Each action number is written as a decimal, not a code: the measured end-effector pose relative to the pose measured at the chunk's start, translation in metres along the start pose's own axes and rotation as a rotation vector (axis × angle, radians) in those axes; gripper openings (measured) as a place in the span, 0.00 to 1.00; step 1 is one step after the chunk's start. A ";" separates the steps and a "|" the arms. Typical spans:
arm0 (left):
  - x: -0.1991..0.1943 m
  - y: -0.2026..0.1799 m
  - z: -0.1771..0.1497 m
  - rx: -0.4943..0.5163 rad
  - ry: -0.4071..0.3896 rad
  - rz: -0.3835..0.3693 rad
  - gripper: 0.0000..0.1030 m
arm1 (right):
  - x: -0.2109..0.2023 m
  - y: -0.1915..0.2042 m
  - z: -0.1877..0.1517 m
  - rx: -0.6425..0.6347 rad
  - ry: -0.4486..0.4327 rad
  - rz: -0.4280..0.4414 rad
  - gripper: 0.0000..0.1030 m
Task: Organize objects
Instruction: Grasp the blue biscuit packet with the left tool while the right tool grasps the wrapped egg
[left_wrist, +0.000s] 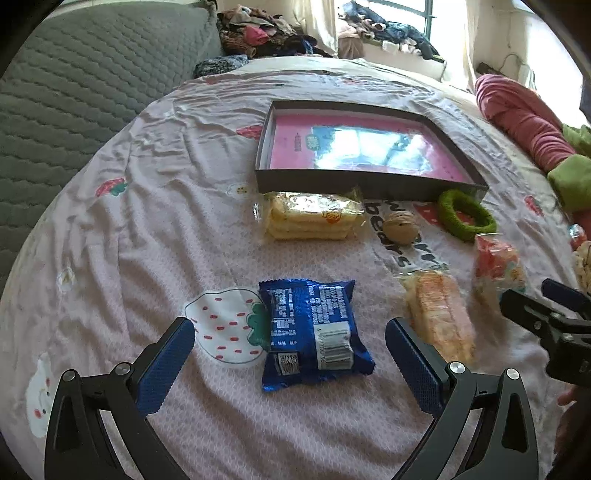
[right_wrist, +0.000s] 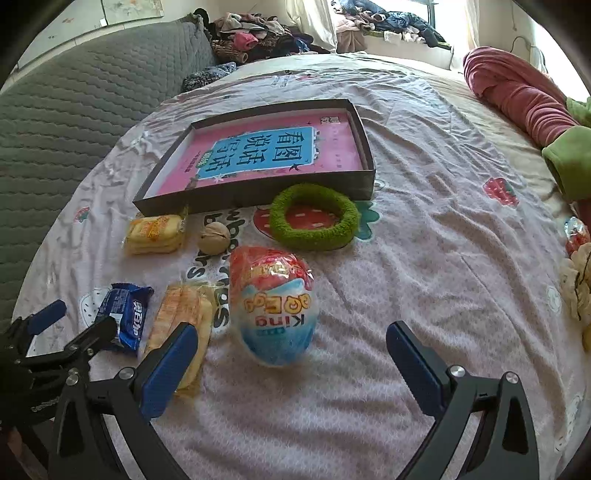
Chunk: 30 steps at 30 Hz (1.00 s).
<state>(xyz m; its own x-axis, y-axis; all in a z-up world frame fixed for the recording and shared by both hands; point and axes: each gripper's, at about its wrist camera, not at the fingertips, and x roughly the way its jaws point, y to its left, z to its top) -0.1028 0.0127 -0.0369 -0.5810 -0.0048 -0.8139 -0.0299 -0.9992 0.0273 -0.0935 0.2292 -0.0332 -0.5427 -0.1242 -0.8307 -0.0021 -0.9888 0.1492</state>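
Left wrist view: your left gripper (left_wrist: 290, 354) is spread wide, empty, straddling the blue packet (left_wrist: 314, 330); drop straight down and pinch its long sides. Right gripper (right_wrist: 291, 362) is likewise released, egg (right_wrist: 275, 308) just ahead. Box (left_wrist: 369, 186) waits beyond. Wrinkled bedsheet (left_wrist: 147, 221), cluttered bedroom.
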 end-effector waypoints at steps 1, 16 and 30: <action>0.003 0.000 0.001 -0.001 0.003 0.013 1.00 | 0.002 -0.001 0.000 -0.001 0.005 -0.009 1.00; 0.026 0.001 0.001 -0.003 0.024 0.030 1.00 | 0.030 -0.004 0.007 0.003 0.057 -0.024 1.00; 0.030 0.004 0.004 -0.011 0.027 0.020 0.99 | 0.038 -0.004 0.014 0.005 0.065 -0.043 0.92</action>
<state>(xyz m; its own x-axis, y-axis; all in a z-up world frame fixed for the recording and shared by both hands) -0.1239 0.0087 -0.0593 -0.5594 -0.0255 -0.8285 -0.0092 -0.9993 0.0370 -0.1255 0.2295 -0.0582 -0.4861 -0.0868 -0.8696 -0.0282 -0.9930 0.1149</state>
